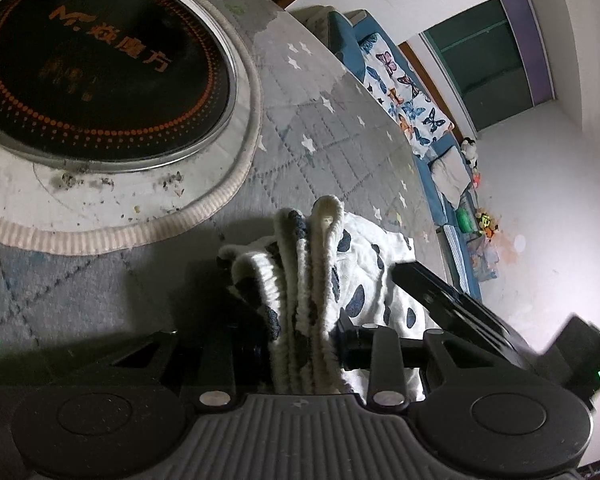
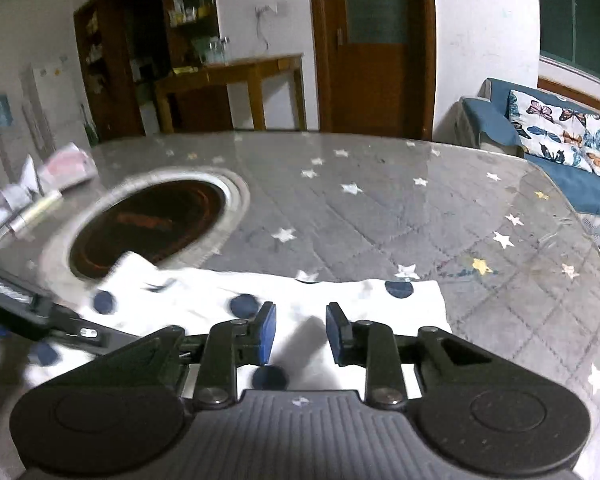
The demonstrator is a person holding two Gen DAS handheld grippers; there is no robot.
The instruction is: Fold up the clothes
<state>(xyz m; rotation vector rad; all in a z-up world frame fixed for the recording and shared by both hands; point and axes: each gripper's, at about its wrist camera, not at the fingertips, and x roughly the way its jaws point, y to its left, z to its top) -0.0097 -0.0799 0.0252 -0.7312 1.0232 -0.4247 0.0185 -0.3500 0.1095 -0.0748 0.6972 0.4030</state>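
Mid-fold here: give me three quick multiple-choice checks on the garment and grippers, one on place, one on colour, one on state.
1. Where does the round black cooktop sit relative to the garment in the right wrist view?
A. Beyond it, to the left
B. On top of it
C. On the sofa

2. What colour are the garment's spots?
A. Red
B. Dark blue
C. Green

3. What is the state of the left gripper?
A. Open and empty
B. Holding a cup
C. Shut on bunched garment folds

Answers: 1 A, the cooktop lies past the cloth's left end. 2 B, navy dots on white. 3 C, ribbed folds are clamped between the jaws; the right gripper stands open above the cloth.
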